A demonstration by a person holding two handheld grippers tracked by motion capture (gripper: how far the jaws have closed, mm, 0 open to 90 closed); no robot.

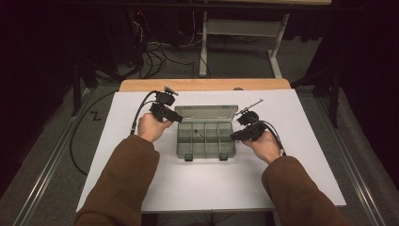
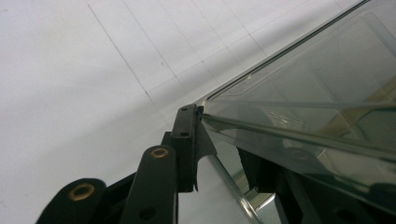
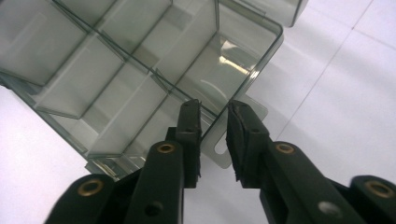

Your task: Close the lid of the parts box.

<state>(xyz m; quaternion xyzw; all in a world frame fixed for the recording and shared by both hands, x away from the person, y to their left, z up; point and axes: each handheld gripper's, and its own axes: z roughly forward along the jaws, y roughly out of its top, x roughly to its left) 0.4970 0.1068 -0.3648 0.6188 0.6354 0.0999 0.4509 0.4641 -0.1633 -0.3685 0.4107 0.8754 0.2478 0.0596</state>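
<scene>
While the clear box [image 1: 205, 137] sits open at mid-tabletop [image 1: 207, 188], the left gripper [image 2: 219, 140] fingers straddle its lid corner, grip unclear, and the right gripper [image 3: 214, 140] fingers bracket the right wall unclenched, so square both before squeezing gently.

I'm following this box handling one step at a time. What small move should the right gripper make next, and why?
Probably close the right gripper onto the side wall of the compartment box. In the right gripper view its jaws straddle that clear wall with a gap on the outer side, so nothing is pinched yet. The left gripper already meets the open lid at its corner, steadying the other side.
</scene>
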